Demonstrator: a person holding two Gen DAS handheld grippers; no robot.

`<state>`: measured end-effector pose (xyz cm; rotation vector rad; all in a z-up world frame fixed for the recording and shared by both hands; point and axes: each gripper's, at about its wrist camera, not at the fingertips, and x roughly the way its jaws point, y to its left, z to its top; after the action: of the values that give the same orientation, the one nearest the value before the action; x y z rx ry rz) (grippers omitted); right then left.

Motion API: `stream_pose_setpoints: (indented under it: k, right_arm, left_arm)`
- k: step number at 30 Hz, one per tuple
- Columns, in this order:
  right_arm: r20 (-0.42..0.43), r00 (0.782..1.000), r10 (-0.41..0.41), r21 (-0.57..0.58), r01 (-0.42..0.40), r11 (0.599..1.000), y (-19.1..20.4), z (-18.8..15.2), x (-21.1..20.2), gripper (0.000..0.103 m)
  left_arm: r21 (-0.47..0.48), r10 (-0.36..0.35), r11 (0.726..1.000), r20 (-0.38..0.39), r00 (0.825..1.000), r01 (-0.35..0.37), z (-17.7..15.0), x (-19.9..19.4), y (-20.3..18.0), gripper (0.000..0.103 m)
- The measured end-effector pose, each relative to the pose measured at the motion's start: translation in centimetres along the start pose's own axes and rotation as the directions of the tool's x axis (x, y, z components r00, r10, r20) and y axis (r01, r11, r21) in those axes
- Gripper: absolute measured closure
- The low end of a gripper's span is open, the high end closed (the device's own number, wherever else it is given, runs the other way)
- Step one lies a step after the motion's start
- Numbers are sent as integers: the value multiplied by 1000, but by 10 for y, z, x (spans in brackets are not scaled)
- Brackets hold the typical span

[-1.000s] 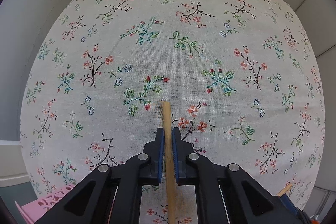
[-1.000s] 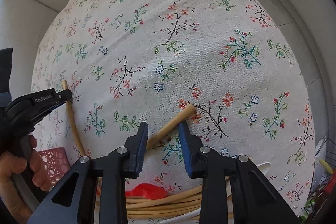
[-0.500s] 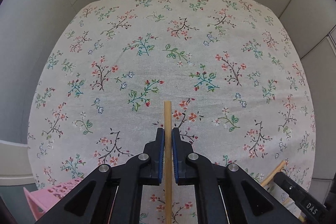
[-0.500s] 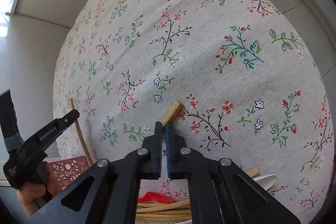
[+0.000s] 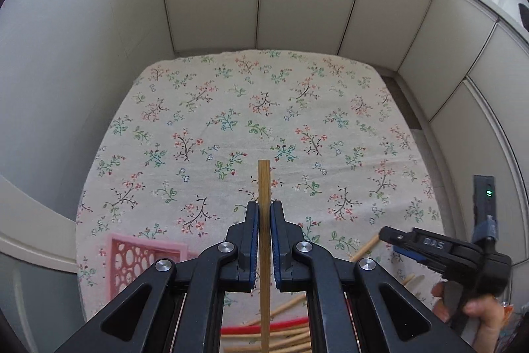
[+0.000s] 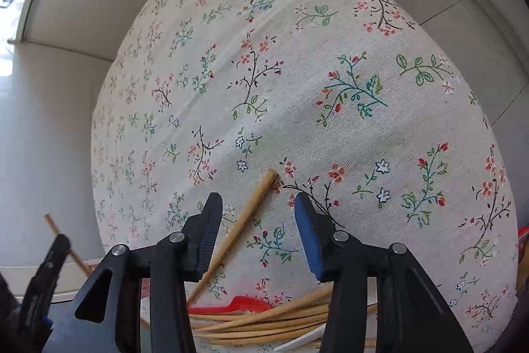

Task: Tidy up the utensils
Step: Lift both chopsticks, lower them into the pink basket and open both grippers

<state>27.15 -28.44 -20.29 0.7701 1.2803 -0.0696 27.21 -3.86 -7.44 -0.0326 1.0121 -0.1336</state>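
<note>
Gripping one chopstick (image 5: pixel 264 204), the left gripper (image 5: pixel 264 220) is clenched; the right gripper (image 6: pixel 258 214) is opening around another chopstick (image 6: pixel 251 207), risking a slip.

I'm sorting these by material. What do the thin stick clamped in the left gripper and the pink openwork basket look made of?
The thin tan stick looks like bamboo: matte, with fine lengthwise grain. The pink openwork basket looks like moulded plastic: even colour, smooth, with round cut-outs. Neither is certain from looks alone.

We can't see where the bundle of wooden sticks (image 6: pixel 264 325) ends, the bottom edge cuts it off, and the pink basket (image 5: pixel 139 257) is half hidden behind the left gripper (image 5: pixel 264 220).
</note>
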Motion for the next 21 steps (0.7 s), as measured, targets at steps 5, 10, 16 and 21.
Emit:
stream_pose_setpoints:
  k: [5, 10, 16, 21]
  right_arm:
    - [45, 984, -172, -111, 176, 978, 27, -10, 17, 60]
    - [119, 930, -349, -158, 365, 918, 52, -17, 35, 81]
    - [107, 965, -239, -35, 244, 969, 31, -9, 34, 90]
    - [49, 999, -6, 115, 0, 993, -6, 3, 33, 94]
  left_arm:
    - [-19, -40, 999, 115, 993, 43, -28, -55, 17, 96]
    - [-22, -56, 998, 171, 984, 60, -51, -81, 35, 96]
    - [-41, -93, 994, 205, 974, 104, -62, -82, 49, 96]
    - [-57, -83, 994, 198, 977, 95, -66, -74, 65, 96]
